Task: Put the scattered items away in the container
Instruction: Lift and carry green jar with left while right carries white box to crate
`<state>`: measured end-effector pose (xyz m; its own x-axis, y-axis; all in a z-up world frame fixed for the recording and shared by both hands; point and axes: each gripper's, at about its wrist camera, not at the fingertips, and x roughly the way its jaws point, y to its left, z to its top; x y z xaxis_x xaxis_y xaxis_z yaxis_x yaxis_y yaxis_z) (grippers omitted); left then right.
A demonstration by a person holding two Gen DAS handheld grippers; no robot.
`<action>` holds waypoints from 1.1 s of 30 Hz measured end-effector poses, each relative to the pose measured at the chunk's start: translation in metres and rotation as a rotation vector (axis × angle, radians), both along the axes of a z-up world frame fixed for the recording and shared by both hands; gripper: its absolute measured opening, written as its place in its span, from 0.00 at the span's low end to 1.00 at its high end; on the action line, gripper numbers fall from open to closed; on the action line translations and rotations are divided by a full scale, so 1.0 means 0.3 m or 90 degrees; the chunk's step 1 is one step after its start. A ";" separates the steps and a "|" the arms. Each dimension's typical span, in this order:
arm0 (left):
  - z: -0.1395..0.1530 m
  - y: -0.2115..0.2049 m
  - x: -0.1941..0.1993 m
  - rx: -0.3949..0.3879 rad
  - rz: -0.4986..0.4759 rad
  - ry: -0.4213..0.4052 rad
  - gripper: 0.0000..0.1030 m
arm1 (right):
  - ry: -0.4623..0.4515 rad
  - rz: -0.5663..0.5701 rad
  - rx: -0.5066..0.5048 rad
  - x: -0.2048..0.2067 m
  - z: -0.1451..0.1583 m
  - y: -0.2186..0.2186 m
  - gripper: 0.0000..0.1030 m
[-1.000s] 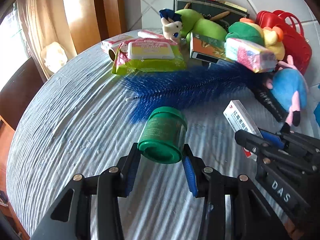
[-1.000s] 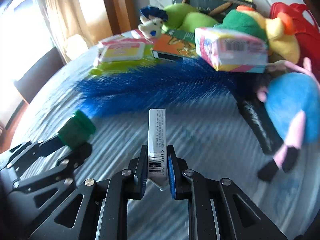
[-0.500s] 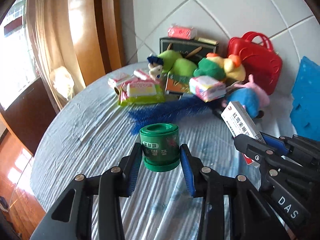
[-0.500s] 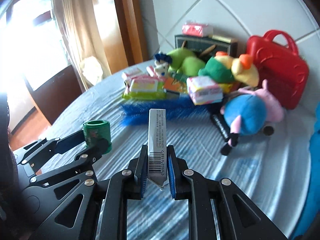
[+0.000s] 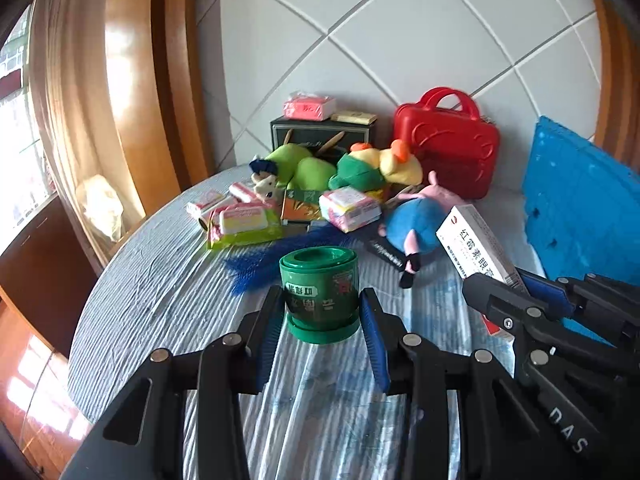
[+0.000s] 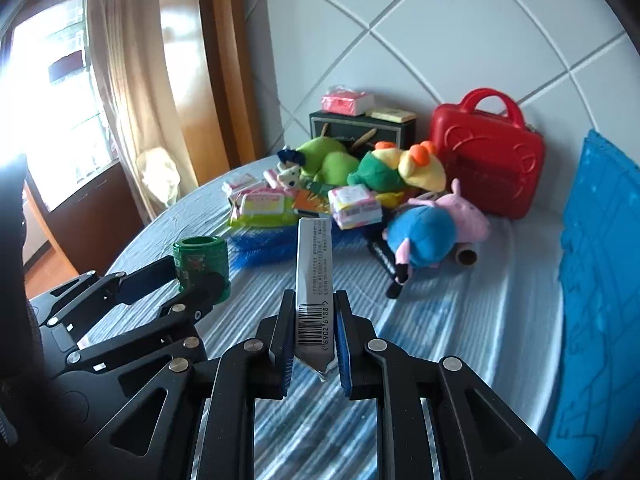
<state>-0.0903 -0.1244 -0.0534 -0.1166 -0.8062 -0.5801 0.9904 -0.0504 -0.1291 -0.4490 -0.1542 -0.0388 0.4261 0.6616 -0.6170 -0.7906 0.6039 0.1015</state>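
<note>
- Your left gripper (image 5: 322, 318) was clamped on the green jar (image 5: 319, 289), pads pressed to both sides, at the centre of the left wrist view.
- Your right gripper (image 6: 314, 334) was closed tight on the flat white medicine box (image 6: 314, 276), held edge-on at the centre of its view.
- Over the last second you had lifted both items off the striped tablecloth (image 5: 160, 280); the jar had turned from tilted to upright, and the view had pulled back from the clutter.
- Remaining items, including the blue plush toy (image 5: 414, 224), blue brush (image 5: 256, 266) and wipes packet (image 5: 244, 226), lay piled toward the upper middle of the frame.
- At the right edge stood the blue container (image 6: 600, 280), probably where both loads were headed.
- Two items looked secured; neither was in the container yet.
</note>
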 end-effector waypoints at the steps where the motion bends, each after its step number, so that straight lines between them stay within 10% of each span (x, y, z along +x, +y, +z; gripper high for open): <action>1: 0.018 0.014 -0.004 -0.007 -0.006 0.000 0.37 | -0.004 -0.006 0.004 -0.004 0.016 -0.013 0.17; 18: 0.373 0.172 -0.239 -0.116 -0.109 0.020 0.37 | -0.094 -0.118 0.040 -0.034 0.365 -0.384 0.17; 28: 0.645 0.260 -0.736 -0.199 -0.188 0.049 0.37 | -0.159 -0.193 0.047 0.126 0.530 -0.860 0.17; 33: 0.711 0.257 -1.065 -0.126 -0.294 0.048 0.37 | -0.157 -0.220 0.002 0.315 0.533 -1.143 0.17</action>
<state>-0.4099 -0.0474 0.1598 -0.5225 -0.7541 -0.3980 0.8473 -0.5114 -0.1432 -0.3545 -0.4972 0.1211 0.7580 0.4552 -0.4672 -0.5420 0.8380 -0.0629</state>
